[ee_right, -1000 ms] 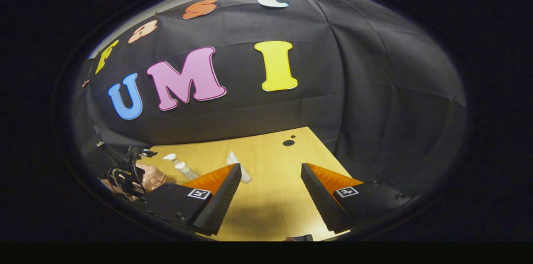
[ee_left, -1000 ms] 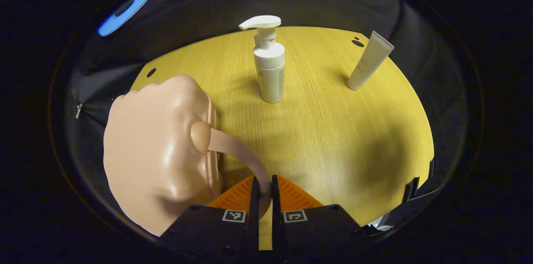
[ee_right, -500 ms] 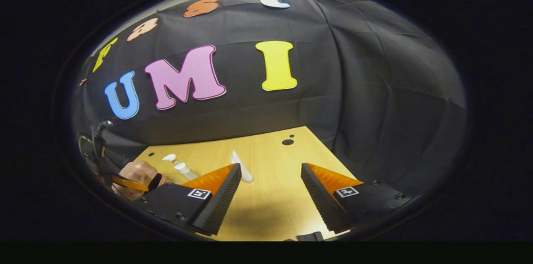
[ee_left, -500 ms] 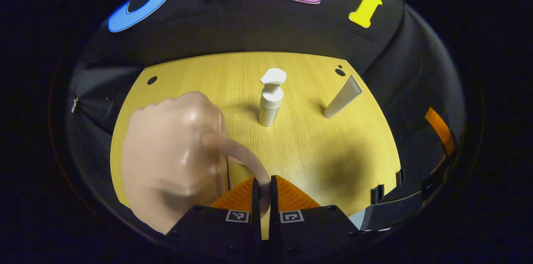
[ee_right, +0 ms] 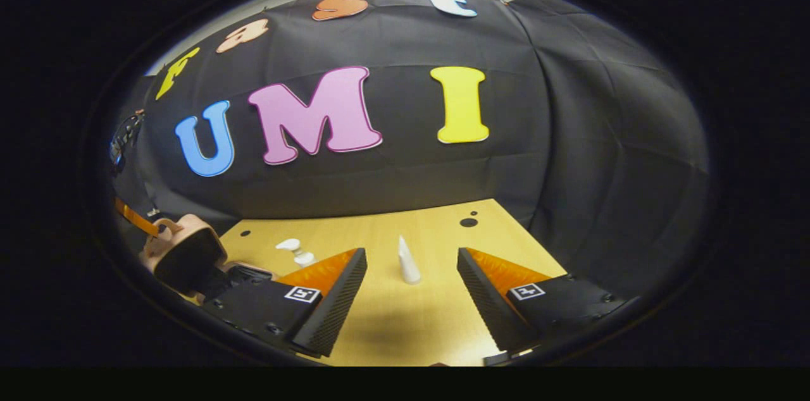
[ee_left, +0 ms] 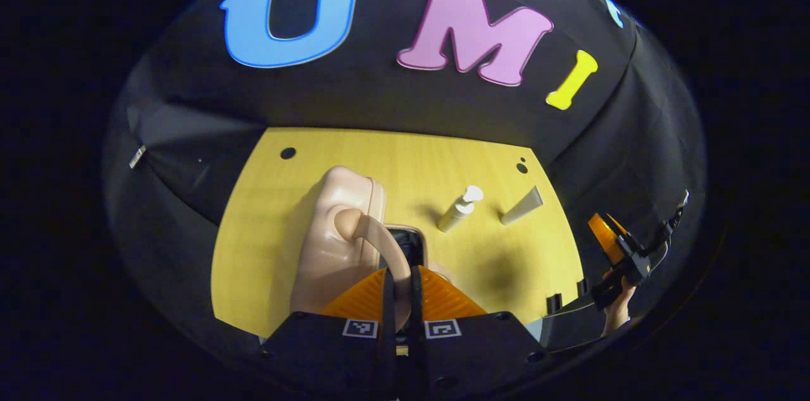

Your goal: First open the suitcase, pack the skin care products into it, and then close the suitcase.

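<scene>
Step in hand, by judgement: opening the suitcase. In the left gripper view the left gripper point(ee_left: 398, 300) sits at bottom centre, fingers nearly closed and pinched on the curved handle point(ee_left: 380, 243), which arcs up to a boss on the pink suitcase lid point(ee_left: 332, 230). The lid is raised well clear of the base, its outer face toward the camera; the grip on the handle is what keeps it up. A dark interior point(ee_left: 405, 249) shows just right of the lid, centre frame. In the right gripper view the lid point(ee_right: 183, 252) appears at lower left, tipped up, with the dark inner side showing. Skin care items are not yet packed: pump bottle point(ee_left: 459, 208) and tube point(ee_left: 522, 206) stand on the wooden table point(ee_left: 266, 249) at centre right, near each other but apart, and apart from the case. Right gripper point(ee_right: 411, 290) at bottom centre of its own view, fingers wide w/ nothing between; the tube point(ee_right: 407, 260) lines up between them farther off, the pump bottle point(ee_right: 296, 251) to its left. Probably staged for a pick once the lid is parked. Risk: handle slipping from the pinch would drop the lid
</scene>
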### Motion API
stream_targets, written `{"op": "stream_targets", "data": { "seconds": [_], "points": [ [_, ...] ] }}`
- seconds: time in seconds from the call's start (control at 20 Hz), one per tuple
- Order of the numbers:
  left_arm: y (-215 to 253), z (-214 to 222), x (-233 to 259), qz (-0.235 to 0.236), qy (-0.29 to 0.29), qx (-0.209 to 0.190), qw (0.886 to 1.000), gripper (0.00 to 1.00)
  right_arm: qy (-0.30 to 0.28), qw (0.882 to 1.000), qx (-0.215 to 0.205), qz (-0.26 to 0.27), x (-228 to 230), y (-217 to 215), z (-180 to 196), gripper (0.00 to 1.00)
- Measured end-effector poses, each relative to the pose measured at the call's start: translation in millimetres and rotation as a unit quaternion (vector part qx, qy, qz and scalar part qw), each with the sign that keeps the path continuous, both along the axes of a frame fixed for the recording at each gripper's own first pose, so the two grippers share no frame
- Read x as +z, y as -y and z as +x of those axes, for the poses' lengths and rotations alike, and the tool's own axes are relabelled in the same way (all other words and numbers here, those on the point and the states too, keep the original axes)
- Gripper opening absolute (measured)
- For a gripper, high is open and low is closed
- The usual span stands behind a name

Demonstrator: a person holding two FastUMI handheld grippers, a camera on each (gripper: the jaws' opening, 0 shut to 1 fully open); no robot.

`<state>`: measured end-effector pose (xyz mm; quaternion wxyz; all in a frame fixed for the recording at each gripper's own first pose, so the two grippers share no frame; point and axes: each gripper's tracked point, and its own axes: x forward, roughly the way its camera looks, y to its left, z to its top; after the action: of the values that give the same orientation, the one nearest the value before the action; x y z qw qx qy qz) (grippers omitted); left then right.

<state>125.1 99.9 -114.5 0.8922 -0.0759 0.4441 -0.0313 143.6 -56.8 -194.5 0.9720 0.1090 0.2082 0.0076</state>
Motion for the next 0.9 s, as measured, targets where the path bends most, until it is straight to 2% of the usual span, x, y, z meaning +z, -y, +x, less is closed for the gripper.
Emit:
{"op": "stream_targets", "data": {
  "seconds": [0.1, 0.15, 0.2, 0.25, 0.4, 0.45, 0.6, 0.7, 0.75, 0.9],
  "points": [
    [-60, 0, 14, 0.061, 0.019, 0.021, 0.998, 0.12, 0.006, 1.000, 0.011, -0.012, 5, -11, 2, 0.92],
    [-87, 1, 17, 0.090, 0.030, 0.027, 0.995, 0.17, 0.008, 1.000, 0.014, -0.017, 7, -16, 2, 0.92],
    [-113, 3, 18, 0.120, 0.042, 0.033, 0.991, 0.12, 0.005, 1.000, 0.017, -0.019, 6, -20, 2, 0.92],
    [-137, 5, 15, 0.138, 0.048, 0.041, 0.988, 0.12, 0.001, 1.000, 0.017, -0.016, 6, -23, 1, 0.93],
    [-205, 9, -7, 0.145, 0.056, 0.097, 0.983, 0.12, -0.002, 1.000, 0.013, -0.012, 10, -32, 0, 0.93],
    [-233, 11, -21, 0.159, 0.057, 0.108, 0.980, 0.12, -0.002, 1.000, 0.012, -0.017, 12, -34, -2, 0.92],
    [-306, -5, -84, 0.173, 0.013, 0.140, 0.975, 0.12, -0.003, 0.999, 0.009, -0.036, 18, -36, -9, 0.92],
    [-335, -16, -128, 0.165, -0.021, 0.166, 0.972, 0.12, -0.012, 0.999, 0.001, -0.042, 19, -36, -18, 0.92],
    [-346, -22, -150, 0.164, -0.041, 0.174, 0.970, 0.08, -0.017, 0.999, -0.003, -0.044, 19, -37, -24, 0.92],
    [-354, -31, -204, 0.174, -0.086, 0.166, 0.967, 0.13, -0.027, 0.998, -0.014, -0.052, 21, -45, -39, 0.92]
  ]
}}
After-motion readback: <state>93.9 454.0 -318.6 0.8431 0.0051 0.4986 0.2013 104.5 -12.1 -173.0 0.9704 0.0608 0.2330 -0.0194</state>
